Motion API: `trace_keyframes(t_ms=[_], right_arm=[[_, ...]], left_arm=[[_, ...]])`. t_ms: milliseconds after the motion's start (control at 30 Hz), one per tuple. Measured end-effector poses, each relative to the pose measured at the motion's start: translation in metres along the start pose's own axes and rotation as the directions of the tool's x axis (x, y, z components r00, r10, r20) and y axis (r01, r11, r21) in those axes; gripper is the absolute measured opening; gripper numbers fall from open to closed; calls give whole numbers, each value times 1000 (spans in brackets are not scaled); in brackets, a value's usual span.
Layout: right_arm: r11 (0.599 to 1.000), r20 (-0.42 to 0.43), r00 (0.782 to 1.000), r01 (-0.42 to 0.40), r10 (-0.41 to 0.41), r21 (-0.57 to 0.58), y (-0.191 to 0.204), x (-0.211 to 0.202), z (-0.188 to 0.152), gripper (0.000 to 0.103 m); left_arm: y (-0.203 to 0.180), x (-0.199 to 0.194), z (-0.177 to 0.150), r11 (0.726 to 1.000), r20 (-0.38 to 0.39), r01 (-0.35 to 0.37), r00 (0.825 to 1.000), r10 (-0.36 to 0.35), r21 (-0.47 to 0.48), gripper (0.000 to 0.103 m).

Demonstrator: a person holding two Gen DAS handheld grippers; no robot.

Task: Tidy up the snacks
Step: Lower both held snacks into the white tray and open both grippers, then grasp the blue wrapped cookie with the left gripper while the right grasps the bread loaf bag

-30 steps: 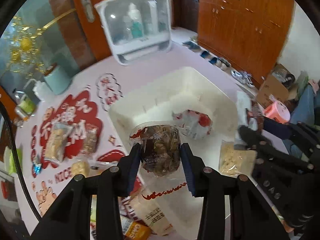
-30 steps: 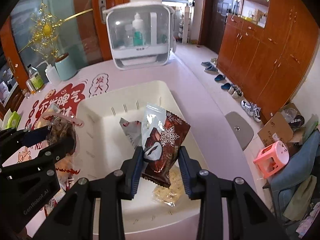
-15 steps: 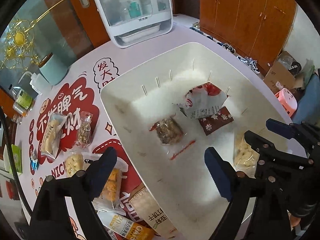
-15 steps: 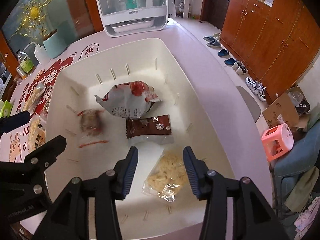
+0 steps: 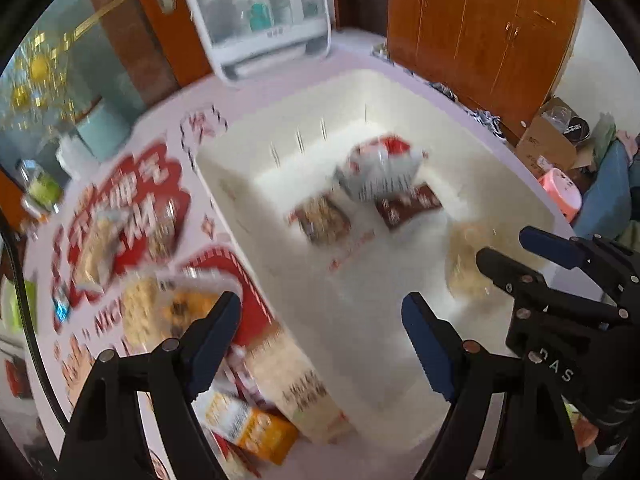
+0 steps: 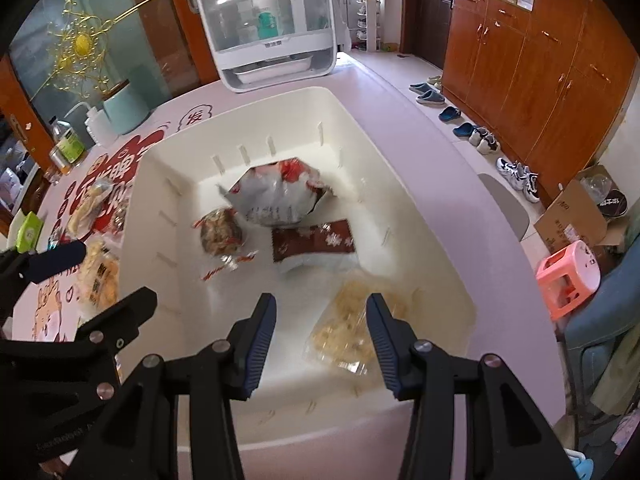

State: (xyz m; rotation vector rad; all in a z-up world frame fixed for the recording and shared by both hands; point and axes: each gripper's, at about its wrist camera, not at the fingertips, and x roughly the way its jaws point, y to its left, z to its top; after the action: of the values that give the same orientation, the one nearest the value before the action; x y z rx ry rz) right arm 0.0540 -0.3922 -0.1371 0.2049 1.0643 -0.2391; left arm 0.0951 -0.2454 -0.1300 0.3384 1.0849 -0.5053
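Wooden cupboards (image 6: 532, 76) line the far side of the room, and a pale pink worktop (image 6: 404, 120) fills the foreground, with a white lidded cabinet of bottles (image 6: 268, 24) at its far end. On it sits a large white plastic bin (image 6: 400, 168), the snacks' destination. Four packets lie on its floor: a grey-and-red crinkled bag (image 6: 276, 192) toward the back, a clear pouch of pale crisps (image 6: 356, 320) at the near right, a flat brown snowflake-printed packet (image 6: 316, 242) in the middle, and a small clear pouch of dark nuts (image 6: 220, 232) to the left.

More snacks wait outside the bin on the red-lettered mat (image 5: 132, 208): a clear pack of yellow puffs (image 5: 160, 308), an orange box (image 5: 256, 428) near the bin's corner, and others too blurred to name.

Both claws are spread and carry nothing. The left claw (image 5: 320, 336) hangs over the bin's near-left rim, with the loose packets just beside it; the right claw (image 6: 320, 328) hovers above the crisps pouch inside the bin.

The step in hand looks like fetching the next packet. The left claw is best placed for it: swing out over the mat, straddle one packet across its narrow width, and pinch at a sealed edge so the contents are not crushed. The soft pouches will sag, so lift clear of the rim before crossing.
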Motion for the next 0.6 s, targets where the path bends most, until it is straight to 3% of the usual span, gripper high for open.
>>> trace_keyframes(t_ms=[100,367,467,600], right_arm=[[1000,4,1000,7,-7,-29,7,-9,-11,48],[996,21,999,-35,37,-79,43,-32,-33,48],[994,25,998,-49,51,-94,61,-37,-38,48],[990,42,997,-59,65,-127,94,-47,-41,48]], left_arm=[[10,-7,-19,999,-3,25,1000,-25,-39,82],[44,-39,-63,997,21,-21,1000,23,-73,82],[65,-53,-78,994,39,-10,999,14,-108,82],[99,-72,-95,987,55,-46,997,55,-154,82]])
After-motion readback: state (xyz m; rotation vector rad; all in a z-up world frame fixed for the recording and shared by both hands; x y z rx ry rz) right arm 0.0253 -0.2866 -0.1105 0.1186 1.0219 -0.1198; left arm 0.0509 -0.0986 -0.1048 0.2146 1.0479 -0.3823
